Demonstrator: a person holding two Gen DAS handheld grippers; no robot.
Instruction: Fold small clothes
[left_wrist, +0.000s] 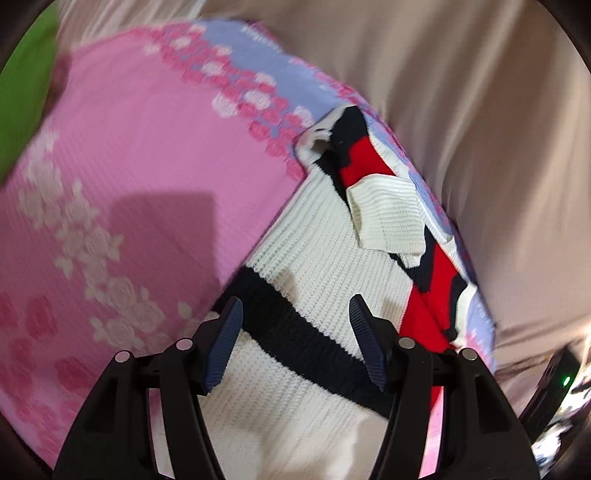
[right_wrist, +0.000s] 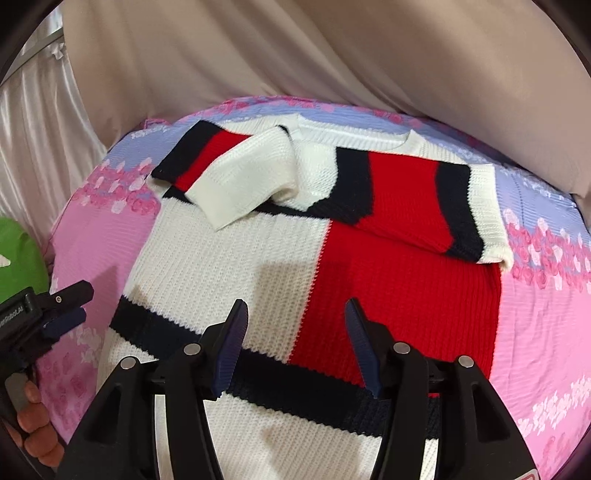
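Both sleeves lie folded across my knit sweater (right_wrist: 236, 251) on the floral bedspread (right_wrist: 546, 295). My left gripper (left_wrist: 295, 314) and right gripper (right_wrist: 295, 314) gape wide, holding nothing.

My feed is bright and evenly lit, with light from above and behind: both gripper bodies throw soft blocky shadows forward, one onto the pink bedspread (left_wrist: 140, 155), another across the sweater (right_wrist: 258, 258). The left wrist view is smeared by motion blur, worst toward the bedspread's far edge. The right wrist view is sharp. Fisheye bending bows the bedspread's edges, and dark vignetting fills every corner.
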